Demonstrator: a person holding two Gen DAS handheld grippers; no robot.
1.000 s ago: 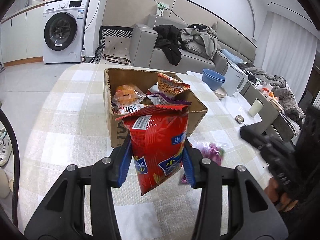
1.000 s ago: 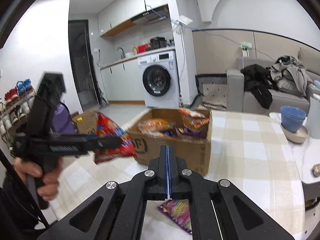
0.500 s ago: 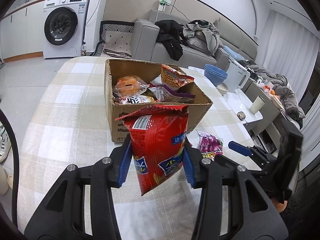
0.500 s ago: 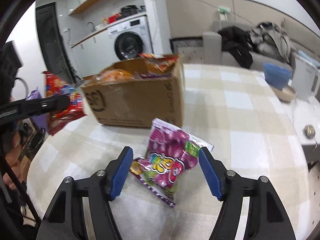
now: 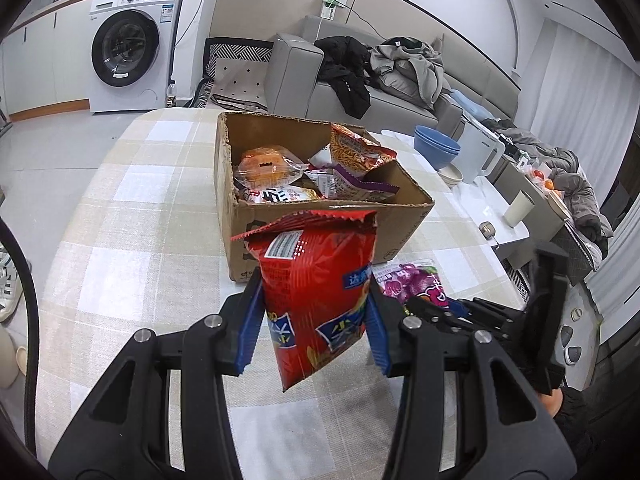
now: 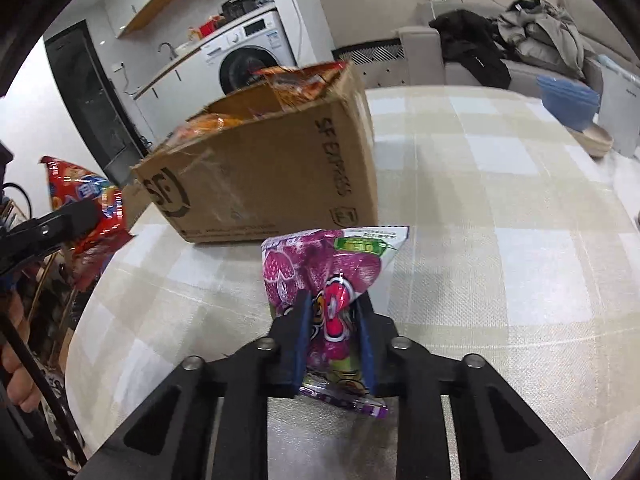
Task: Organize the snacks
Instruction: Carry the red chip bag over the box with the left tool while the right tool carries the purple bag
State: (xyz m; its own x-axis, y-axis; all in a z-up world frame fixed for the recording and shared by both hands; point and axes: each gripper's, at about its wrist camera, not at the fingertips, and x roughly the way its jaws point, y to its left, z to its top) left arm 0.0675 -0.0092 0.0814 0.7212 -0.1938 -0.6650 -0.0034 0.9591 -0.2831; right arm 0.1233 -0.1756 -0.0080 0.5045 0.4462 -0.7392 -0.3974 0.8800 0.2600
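Right wrist: my right gripper (image 6: pixel 334 320) is closing on the purple bag (image 6: pixel 332 268); squeeze gently, then lift toward the box (image 6: pixel 280 168) at eleven o'clock.

The left wrist view looks forward and steeply down along the left tool (image 5: pixel 312 320), close above the checked beige tabletop (image 5: pixel 132 248), facing the open brown cardboard box (image 5: pixel 320 216) at 12 o'clock, with the grey sofa (image 5: pixel 296 72) beyond. The right wrist view looks down along the right tool (image 6: pixel 334 340), nearer the tabletop (image 6: pixel 500 216), with the same box (image 6: pixel 272 184) at 11 o'clock. Both views share the box, the tabletop, the white front-loading washing machine (image 5: pixel 128 48) and each other's tool at the frame edge.
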